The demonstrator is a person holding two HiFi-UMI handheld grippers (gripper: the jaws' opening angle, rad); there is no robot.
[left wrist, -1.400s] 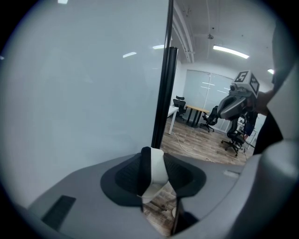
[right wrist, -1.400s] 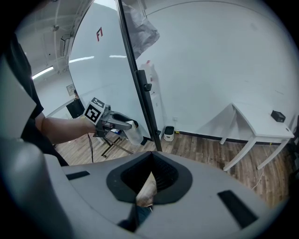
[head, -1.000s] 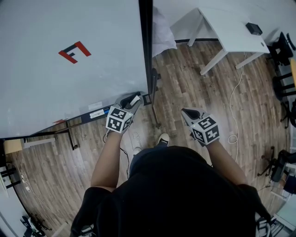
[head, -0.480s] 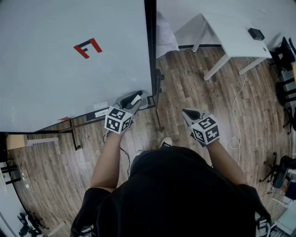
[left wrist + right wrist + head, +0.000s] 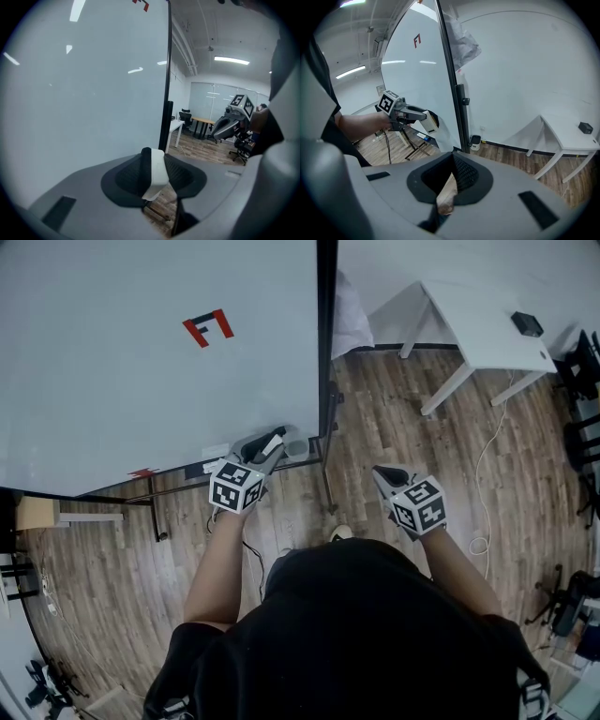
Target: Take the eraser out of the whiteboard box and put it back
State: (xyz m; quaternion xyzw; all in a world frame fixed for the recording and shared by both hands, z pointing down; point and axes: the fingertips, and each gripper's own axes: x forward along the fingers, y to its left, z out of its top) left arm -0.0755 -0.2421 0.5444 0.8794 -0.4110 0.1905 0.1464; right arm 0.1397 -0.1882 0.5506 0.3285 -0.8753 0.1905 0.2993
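Currently eraser (image 5: 155, 171) being clamped in left hand-held gripper (image 5: 153, 161), near box (image 5: 298, 448) at whiteboard (image 5: 141, 381) lower corner; right hand-held gripper (image 5: 451, 171) being held together, empty. Eraser best being lowered straight, grip unslackened.

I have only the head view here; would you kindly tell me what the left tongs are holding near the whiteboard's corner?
Observer: The left tongs are clamped on a white eraser with a dark layer on its left side.
Operator: Thank you. Is anything caught in the right tongs?
Observer: No. In the right gripper view, the right tongs have their tips together and nothing is held.
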